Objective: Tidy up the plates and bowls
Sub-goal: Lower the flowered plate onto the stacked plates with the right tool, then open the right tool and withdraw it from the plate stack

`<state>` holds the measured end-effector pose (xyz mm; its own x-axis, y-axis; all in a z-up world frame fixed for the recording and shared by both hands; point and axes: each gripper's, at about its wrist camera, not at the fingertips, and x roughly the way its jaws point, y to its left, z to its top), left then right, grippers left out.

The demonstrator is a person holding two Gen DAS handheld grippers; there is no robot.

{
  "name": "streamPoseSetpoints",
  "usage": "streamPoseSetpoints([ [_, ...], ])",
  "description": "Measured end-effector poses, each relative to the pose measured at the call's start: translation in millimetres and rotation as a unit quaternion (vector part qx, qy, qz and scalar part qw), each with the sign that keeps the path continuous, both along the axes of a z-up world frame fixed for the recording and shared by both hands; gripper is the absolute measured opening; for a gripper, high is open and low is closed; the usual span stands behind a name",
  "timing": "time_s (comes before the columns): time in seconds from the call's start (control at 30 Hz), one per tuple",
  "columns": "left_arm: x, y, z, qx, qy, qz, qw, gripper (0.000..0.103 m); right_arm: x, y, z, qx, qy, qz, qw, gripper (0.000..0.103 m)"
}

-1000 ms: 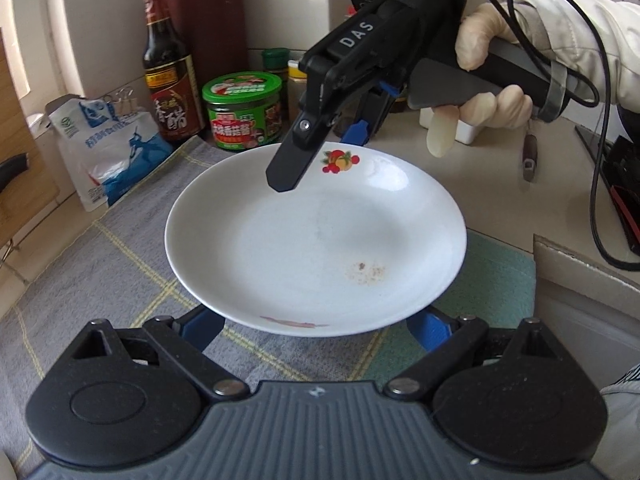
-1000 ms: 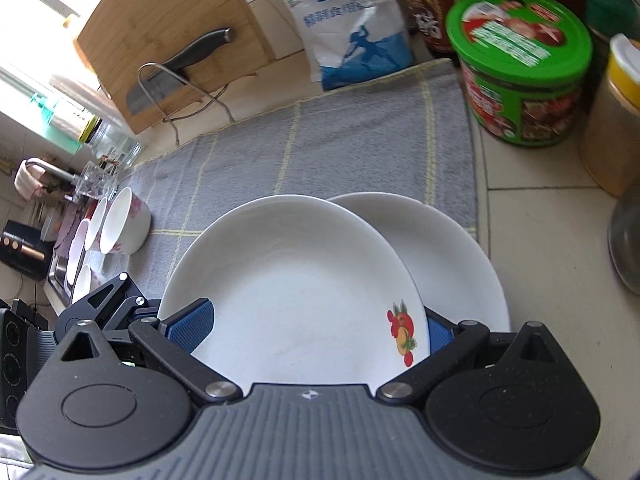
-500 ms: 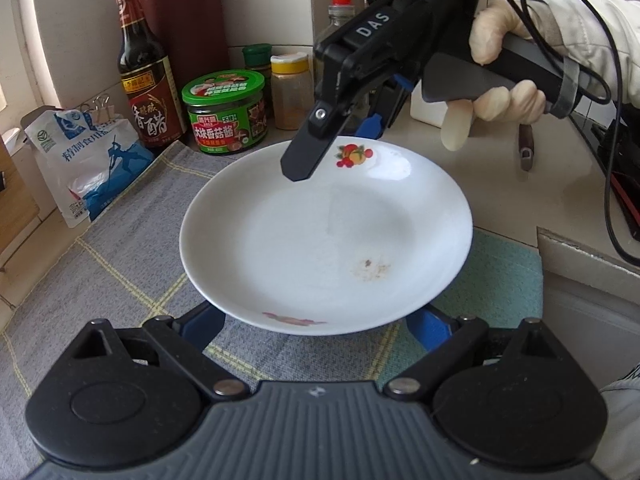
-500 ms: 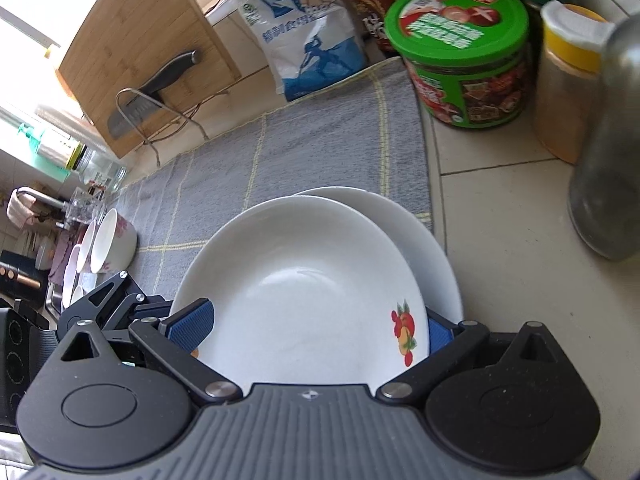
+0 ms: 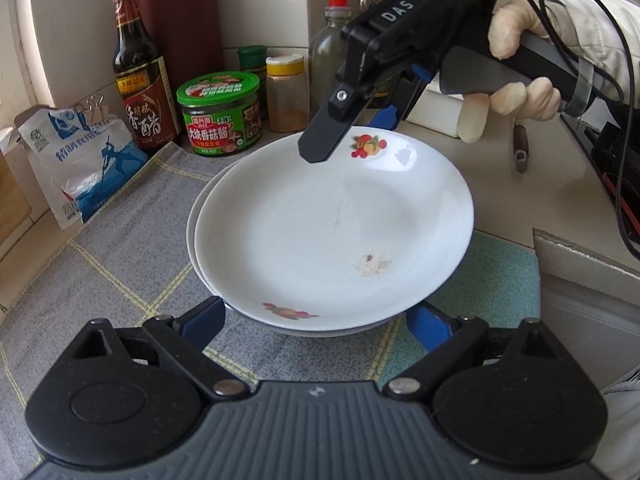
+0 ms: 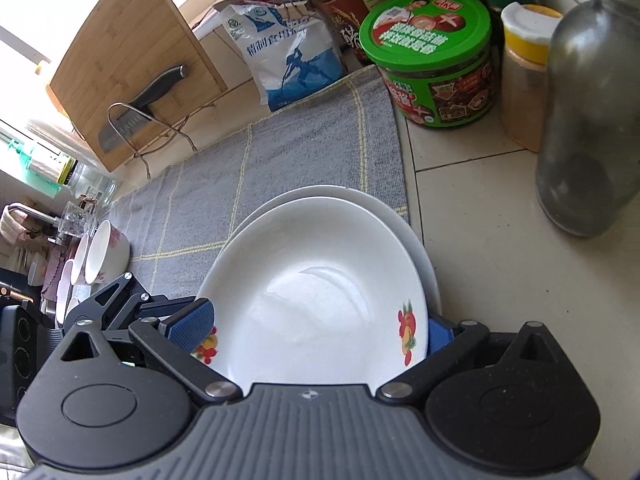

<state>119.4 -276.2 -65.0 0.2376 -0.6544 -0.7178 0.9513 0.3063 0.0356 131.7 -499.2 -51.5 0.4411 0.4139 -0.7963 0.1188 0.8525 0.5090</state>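
**Top plate now hovers almost square over the second plate, ready to be set down as a stack.**

The right claw [image 6: 320,330] grips the near rim of the fruit-printed top plate [image 6: 316,292] between its blue pads; the left claw [image 5: 316,320] stands wide, its fingers either side of the plate's opposite rim, and whether the pads press I cannot tell. Over the last second the carried plate has slid across until the lower plate [image 6: 400,216] shows only as a thin crescent behind it, so I judge only the lowering remains. Both sit at the middle of the frames above a grey checked cloth [image 6: 280,152] on the tiled worktop [image 6: 480,240]; bowls [image 6: 106,250] wait at the left edge, a green-lidded jar [image 6: 432,56], bottles and a salt bag [image 6: 288,52] crowd the top.
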Motion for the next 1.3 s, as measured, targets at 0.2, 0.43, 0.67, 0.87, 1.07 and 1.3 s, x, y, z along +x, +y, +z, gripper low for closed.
streamPoseSetpoints([
  [0.2, -1, 0, 0, -0.004, -0.002, -0.002, 1.0000, 0.097, -3, 7, 6, -0.026, -0.002, 0.000, 1.000, 0.103],
  [0.43, -2, 3, 1, -0.010, 0.000, 0.003, 0.9999, 0.096, -8, 15, 11, -0.054, -0.002, 0.003, 0.999, 0.103],
  [0.67, -5, 3, 3, -0.014, -0.001, 0.006, 0.9999, 0.097, -14, 20, 15, -0.083, -0.002, -0.004, 0.997, 0.103],
  [0.87, -4, 4, 3, -0.015, -0.003, 0.005, 0.9999, 0.097, -22, 18, 12, -0.087, 0.001, -0.015, 0.996, 0.103],
  [1.07, -5, 6, 3, -0.022, 0.001, 0.016, 0.9996, 0.097, -28, 26, 14, -0.118, -0.006, -0.013, 0.993, 0.103],
  [1.3, -7, 18, 13, -0.048, -0.002, 0.043, 0.9979, 0.097, -32, 59, 39, -0.223, -0.082, -0.005, 0.971, 0.103],
])
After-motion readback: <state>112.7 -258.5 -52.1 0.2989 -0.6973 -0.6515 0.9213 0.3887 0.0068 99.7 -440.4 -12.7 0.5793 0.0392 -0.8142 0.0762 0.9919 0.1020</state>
